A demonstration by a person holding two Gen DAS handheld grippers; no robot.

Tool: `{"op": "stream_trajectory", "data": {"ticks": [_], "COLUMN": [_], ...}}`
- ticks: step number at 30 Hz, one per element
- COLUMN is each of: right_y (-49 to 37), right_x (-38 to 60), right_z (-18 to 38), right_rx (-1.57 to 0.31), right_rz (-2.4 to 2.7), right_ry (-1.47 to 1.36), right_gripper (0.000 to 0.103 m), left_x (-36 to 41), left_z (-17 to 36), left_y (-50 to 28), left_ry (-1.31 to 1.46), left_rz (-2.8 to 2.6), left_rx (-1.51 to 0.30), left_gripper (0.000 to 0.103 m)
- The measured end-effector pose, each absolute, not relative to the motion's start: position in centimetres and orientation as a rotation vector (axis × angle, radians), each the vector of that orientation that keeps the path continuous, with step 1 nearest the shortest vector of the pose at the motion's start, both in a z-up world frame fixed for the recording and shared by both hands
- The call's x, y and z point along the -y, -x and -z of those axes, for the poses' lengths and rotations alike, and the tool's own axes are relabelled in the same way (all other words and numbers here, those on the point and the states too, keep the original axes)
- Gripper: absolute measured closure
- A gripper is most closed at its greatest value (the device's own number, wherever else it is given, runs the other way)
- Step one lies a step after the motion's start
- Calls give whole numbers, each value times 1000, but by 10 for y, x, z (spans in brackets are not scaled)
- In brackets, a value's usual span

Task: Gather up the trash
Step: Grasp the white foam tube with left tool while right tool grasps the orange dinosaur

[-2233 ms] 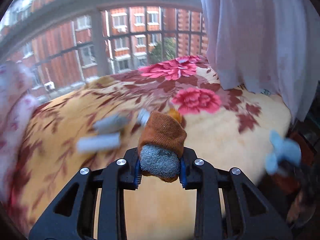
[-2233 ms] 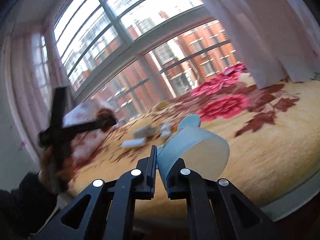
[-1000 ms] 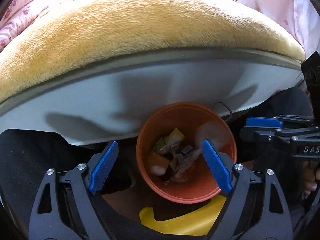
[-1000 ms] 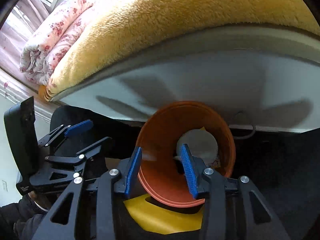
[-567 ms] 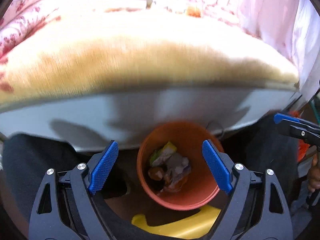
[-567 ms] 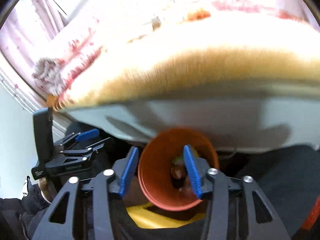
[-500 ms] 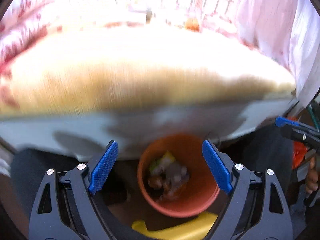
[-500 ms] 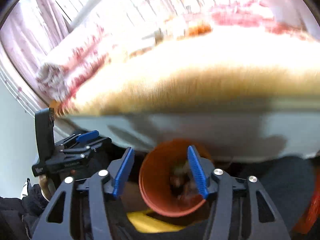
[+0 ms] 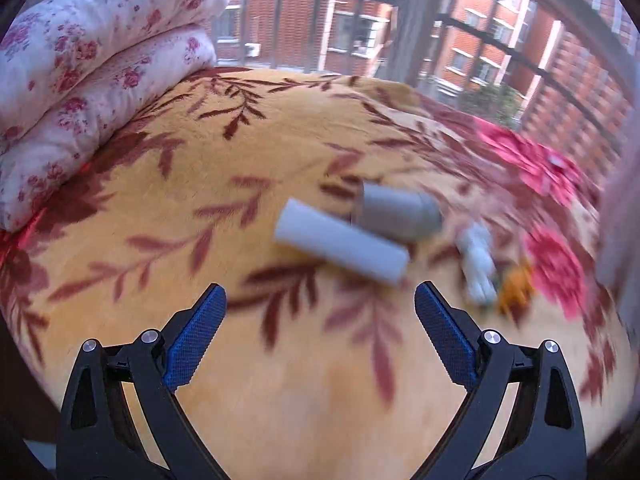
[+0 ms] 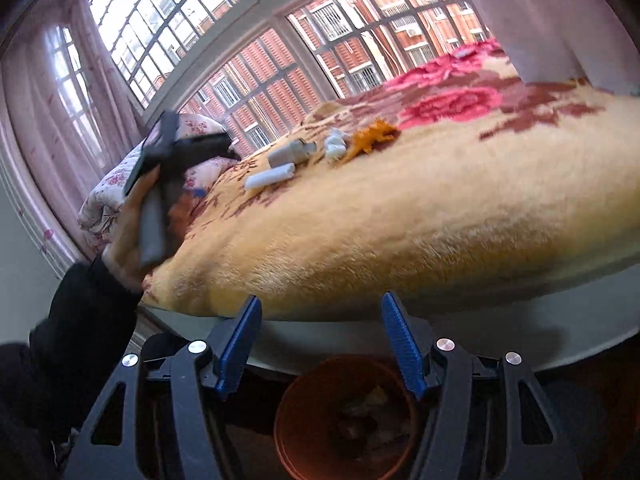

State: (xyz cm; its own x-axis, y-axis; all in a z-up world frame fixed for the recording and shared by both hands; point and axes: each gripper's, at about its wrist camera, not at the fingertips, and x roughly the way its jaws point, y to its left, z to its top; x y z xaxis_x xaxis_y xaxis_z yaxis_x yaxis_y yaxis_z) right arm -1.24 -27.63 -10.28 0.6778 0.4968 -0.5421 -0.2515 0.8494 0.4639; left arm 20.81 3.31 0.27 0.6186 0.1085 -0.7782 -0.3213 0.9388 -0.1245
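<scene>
Bin (image 10: 304,432) contents blurred; orange item (image 9: 516,290) smeared, unidentifiable.

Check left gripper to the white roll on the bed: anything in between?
Nothing visible. The left gripper, jaws opening and empty, faces the white roll across bare blanket. The grey tube lies just behind the roll.

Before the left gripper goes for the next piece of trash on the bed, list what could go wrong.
1. The white roll lies against the grey tube; the opening, empty left gripper may catch both or knock one rolling.
2. The white wad sits close beside the orange toy-like thing, which may not be trash.
3. The orange bin stands below the bed edge; a loose carry could miss it.
</scene>
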Motion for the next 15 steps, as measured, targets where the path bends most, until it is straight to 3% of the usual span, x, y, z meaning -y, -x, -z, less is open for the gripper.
{"op": "stream_trajectory", "data": {"ticks": [15], "right_y": [-8], "right_x": [306], "right_z": [134], "right_rx": [-757], "right_rz": [-427], "right_ry": [-482], "right_gripper": [40], "left_x": [-58], "left_z": [65], "left_y": [-310], "left_ry": [393], "left_rz": [-437], "left_rx": [-1046], "left_gripper": [10]}}
